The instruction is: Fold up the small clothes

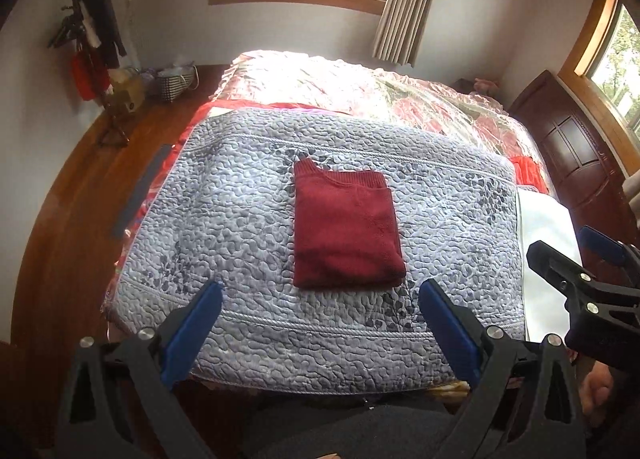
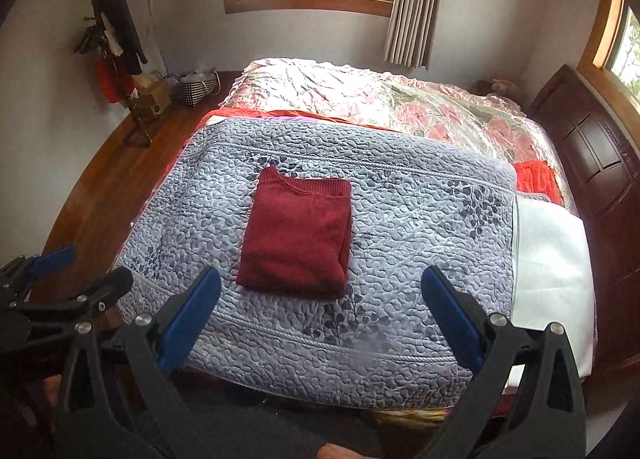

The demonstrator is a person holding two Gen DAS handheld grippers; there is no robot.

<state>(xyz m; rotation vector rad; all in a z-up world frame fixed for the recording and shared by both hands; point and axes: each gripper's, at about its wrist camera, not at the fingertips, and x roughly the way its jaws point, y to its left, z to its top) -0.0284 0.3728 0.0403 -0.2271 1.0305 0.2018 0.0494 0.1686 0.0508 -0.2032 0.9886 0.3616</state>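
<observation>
A dark red knit sweater [image 1: 346, 225] lies folded into a neat rectangle on the grey-blue quilted blanket [image 1: 224, 219] that covers the near part of the bed. It sits about midway between the blanket's left and right edges, its ribbed hem toward the far edge and its thick folded side toward the near edge. Nothing touches it.

The left gripper [image 1: 320, 335] is held above the blanket's near edge with its blue-padded fingers [image 1: 196, 333] spread wide apart and empty — the sweater shows in the gap between them, well clear of both pads. The right gripper [image 2: 320, 323] is likewise spread wide and holds nothing, poised over the same near edge just right of the left one; from its camera the sweater lies ahead and to the left.

Beyond the blanket's far edge the bed carries a pink floral bedspread under clear plastic [image 2: 360, 99]. A white folded cloth [image 2: 552, 267] lies just beside the blanket's right edge, with a red-orange cloth [image 2: 536, 177] behind it. A dark wooden headboard [image 2: 600, 163] stands to the right, and a coat rack hung with clothes [image 2: 112, 47] stands in the far left corner of the room.
</observation>
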